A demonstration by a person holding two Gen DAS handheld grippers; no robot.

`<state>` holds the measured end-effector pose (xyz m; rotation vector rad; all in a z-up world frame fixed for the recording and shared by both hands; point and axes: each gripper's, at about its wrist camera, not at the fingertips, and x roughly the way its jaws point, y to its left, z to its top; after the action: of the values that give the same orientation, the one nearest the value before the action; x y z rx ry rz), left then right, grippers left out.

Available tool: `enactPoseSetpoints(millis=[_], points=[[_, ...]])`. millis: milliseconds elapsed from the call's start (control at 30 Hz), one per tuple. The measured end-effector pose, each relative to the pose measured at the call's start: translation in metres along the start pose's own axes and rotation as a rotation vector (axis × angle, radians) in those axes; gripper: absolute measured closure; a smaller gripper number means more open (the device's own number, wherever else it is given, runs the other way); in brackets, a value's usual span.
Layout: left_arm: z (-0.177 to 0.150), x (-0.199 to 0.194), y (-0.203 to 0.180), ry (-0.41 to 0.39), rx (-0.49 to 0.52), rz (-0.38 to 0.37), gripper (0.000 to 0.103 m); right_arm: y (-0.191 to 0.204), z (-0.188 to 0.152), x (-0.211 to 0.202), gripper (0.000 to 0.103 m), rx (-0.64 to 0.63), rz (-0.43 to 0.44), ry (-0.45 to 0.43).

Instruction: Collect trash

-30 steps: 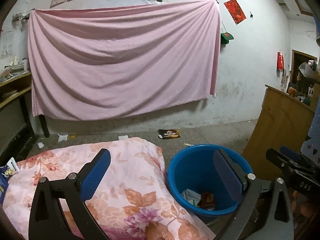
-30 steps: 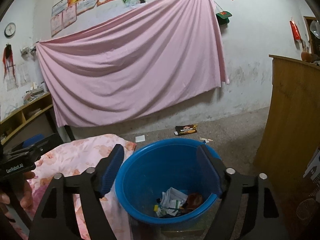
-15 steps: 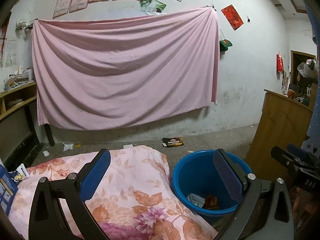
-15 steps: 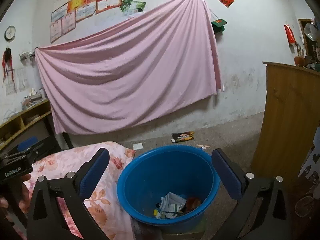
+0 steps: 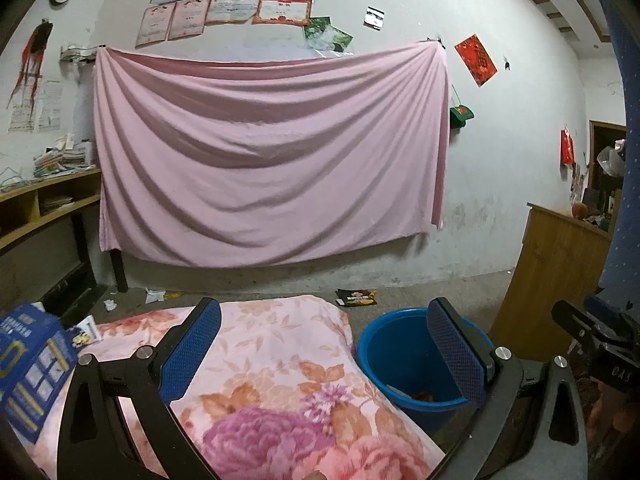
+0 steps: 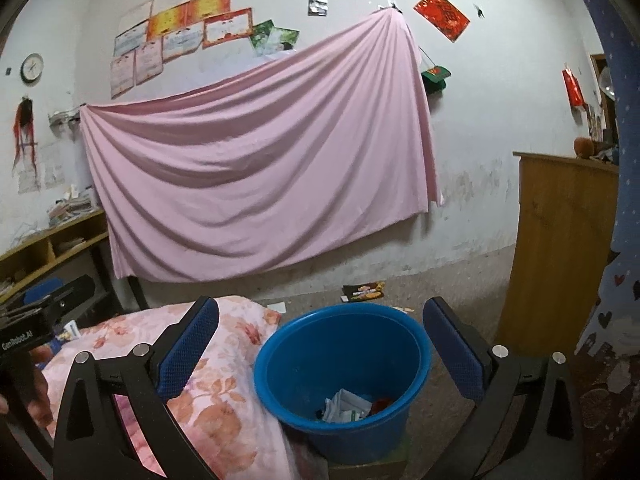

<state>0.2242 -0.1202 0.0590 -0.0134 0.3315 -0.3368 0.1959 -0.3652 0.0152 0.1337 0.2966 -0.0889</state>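
Blue plastic marks the goal: the bucket (image 6: 342, 364) stands on the floor just right of the floral quilt (image 5: 276, 364), with crumpled wrappers (image 6: 346, 406) already lying in its bottom. Both tools are empty — the right gripper (image 6: 320, 346) hangs above the bucket with its jaws wide apart, and the left gripper (image 5: 324, 350) is equally spread over the quilt's right edge. More litter waits: a dark snack packet (image 6: 363, 291) far off by the wall, and a blue box (image 5: 28, 364) at the near left. Judging from this, the next pick should come in low and level — pinch a flat packet by its edge, not its face.
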Motion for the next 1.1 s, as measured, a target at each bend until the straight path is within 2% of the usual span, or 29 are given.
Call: enactPoseSetpoints(millis=[167,433,667,1100], points=[[-0.001,-0.036,0.000,-0.018,0.008,0.010,0.002,0.013,0.000,-0.029,0.000,-0.006,0.005,-0.003],[-0.023,-0.089,0.009,-0.013,-0.032,0.027,0.002,0.033,-0.004,-0.075,0.000,-0.026,0.002,-0.010],[-0.044,-0.124,0.021,-0.019,-0.061,0.063,0.002,0.056,-0.024,-0.105,0.000,-0.066,-0.060,0.031],[-0.077,-0.156,0.024,-0.054,-0.062,0.114,0.002,0.071,-0.053,-0.137,0.000,-0.076,-0.108,0.010]])
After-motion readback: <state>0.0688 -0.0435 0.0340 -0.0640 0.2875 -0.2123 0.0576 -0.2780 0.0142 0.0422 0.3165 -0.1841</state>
